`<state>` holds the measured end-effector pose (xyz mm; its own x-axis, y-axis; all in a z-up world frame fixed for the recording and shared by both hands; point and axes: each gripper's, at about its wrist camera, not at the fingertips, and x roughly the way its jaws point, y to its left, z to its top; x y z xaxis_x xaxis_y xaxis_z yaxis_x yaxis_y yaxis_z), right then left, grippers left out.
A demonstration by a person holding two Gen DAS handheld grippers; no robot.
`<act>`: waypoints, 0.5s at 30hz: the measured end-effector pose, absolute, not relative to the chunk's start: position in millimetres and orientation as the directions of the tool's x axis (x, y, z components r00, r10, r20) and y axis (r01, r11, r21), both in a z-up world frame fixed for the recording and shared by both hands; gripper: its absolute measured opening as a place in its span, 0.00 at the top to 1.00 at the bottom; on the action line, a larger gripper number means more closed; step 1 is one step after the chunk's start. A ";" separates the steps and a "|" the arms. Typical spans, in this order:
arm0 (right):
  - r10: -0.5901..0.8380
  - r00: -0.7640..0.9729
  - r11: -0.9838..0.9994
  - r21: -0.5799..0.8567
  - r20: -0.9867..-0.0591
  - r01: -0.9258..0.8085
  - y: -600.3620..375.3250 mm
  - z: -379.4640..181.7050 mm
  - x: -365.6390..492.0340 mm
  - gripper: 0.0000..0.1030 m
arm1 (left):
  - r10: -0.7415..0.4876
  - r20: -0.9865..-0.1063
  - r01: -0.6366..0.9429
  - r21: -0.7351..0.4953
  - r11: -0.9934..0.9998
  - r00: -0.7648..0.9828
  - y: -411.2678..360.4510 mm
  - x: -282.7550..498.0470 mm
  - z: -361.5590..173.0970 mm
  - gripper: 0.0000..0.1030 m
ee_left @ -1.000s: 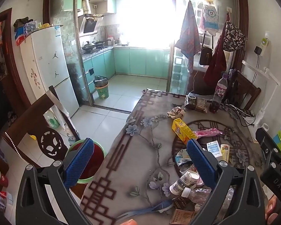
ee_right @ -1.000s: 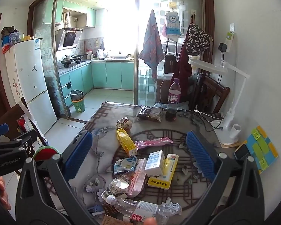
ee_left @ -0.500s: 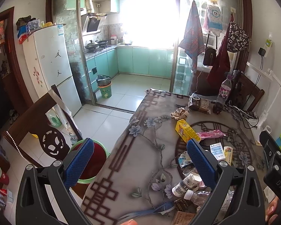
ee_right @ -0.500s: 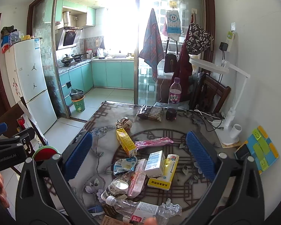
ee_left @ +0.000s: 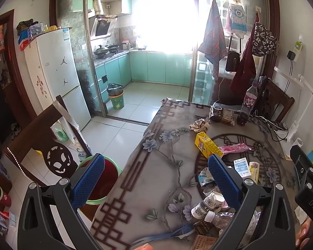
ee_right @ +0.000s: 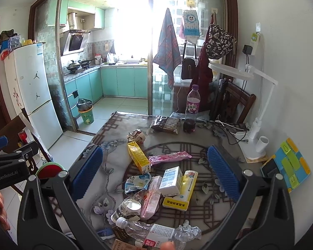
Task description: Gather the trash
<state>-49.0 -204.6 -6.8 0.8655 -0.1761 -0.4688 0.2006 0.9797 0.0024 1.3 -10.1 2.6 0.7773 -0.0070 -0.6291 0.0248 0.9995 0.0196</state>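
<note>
Left wrist view: left gripper (ee_left: 155, 179) spread wide, holding nothing, above table (ee_left: 156, 187) edge | right gripper (ee_right: 154, 171) likewise wide apart, empty, over the trash pile | yellow carton (ee_right: 138, 159), pink wrapper (ee_right: 169, 157), crushed bottle (ee_right: 156, 232), paper cup (ee_right: 127, 207) lie on table | red-lined bin (ee_left: 102, 181) on floor beside table.

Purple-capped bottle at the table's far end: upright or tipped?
Upright. The purple-capped bottle stands on its base beside the dark snack packet, cap pointing up.
</note>
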 end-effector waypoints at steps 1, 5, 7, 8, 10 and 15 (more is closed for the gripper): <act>-0.178 0.866 0.979 0.001 -0.468 0.202 -204.4 -6.3 -49.2 0.04 | -0.007 -0.628 0.025 0.020 0.999 0.778 -10.2 1.2 2.6 0.07; -0.181 0.866 0.979 -0.001 -0.466 0.204 -204.8 -5.0 -49.8 0.04 | -0.005 -0.628 0.025 0.023 0.999 0.778 -12.1 2.4 2.7 0.07; -0.181 0.866 0.979 -0.001 -0.466 0.204 -205.2 -5.1 -49.8 0.04 | -0.005 -0.628 0.025 0.023 0.999 0.778 -12.2 2.5 3.0 0.07; -0.181 0.866 0.979 0.000 -0.466 0.204 -205.4 -5.1 -49.7 0.04 | -0.005 -0.628 0.025 0.024 0.999 0.778 -12.2 2.5 3.0 0.07; -0.180 0.866 0.979 0.000 -0.466 0.203 -205.0 -5.1 -49.6 0.04 | -0.003 -0.628 0.025 0.027 0.999 0.778 -14.2 3.7 3.2 0.07; -0.180 0.865 0.979 -0.001 -0.468 0.204 -204.9 -4.8 -49.8 0.04 | 0.000 -0.628 0.023 0.029 0.999 0.778 -15.5 5.1 2.6 0.07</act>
